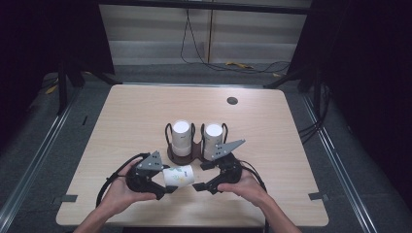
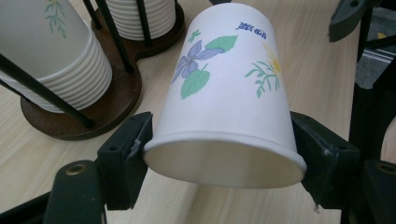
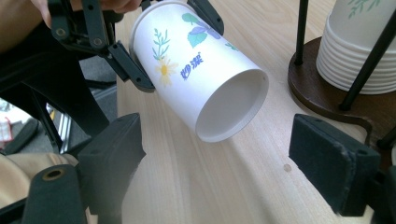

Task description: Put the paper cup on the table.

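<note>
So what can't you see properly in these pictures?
- Paper cup: in the left gripper view its inside faces away; in the high view its print is too small.
- Cup stacks: how many cups; both gripper views cut their tops off.
- Right gripper: its jaws are blurred at the bottom edge.

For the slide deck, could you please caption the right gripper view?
Left tongs hold a flowered paper cup tilted above the table, while the open right tongs wait beneath.

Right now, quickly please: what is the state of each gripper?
Left gripper: closed on the flower-printed paper cup, near its base.
Right gripper: open, holding nothing; the cup's open mouth faces it.
</note>
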Demonstrator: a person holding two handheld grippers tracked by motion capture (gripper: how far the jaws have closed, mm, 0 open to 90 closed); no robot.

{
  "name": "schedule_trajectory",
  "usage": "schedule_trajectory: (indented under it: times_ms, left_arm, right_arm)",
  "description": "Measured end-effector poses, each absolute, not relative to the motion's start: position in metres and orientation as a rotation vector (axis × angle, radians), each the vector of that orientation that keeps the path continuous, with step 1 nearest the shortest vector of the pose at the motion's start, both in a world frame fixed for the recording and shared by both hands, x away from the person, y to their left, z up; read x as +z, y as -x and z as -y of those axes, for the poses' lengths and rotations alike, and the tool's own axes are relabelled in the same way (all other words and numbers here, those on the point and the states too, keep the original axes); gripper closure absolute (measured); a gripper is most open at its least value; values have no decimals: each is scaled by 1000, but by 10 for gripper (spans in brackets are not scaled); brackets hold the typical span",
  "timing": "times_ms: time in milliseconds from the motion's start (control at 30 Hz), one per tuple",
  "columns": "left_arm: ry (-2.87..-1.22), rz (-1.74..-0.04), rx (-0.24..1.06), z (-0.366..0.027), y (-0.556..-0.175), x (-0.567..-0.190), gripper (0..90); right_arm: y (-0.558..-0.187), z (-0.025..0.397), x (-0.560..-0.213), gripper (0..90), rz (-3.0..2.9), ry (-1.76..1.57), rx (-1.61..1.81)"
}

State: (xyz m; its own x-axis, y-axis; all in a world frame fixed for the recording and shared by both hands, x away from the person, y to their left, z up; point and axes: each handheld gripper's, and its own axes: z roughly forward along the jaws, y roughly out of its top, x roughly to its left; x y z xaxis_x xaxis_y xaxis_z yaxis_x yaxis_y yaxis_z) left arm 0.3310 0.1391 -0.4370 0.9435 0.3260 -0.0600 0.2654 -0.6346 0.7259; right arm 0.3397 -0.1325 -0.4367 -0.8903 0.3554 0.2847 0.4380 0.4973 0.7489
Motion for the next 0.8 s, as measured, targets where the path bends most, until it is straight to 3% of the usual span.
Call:
schedule_trajectory:
  times_ms: [800]
  left_arm:
    - [-2406, -362, 110, -132, -332, -435, 265]
  right_arm:
    - [-343, 121, -433, 173, 2735, 583, -1248]
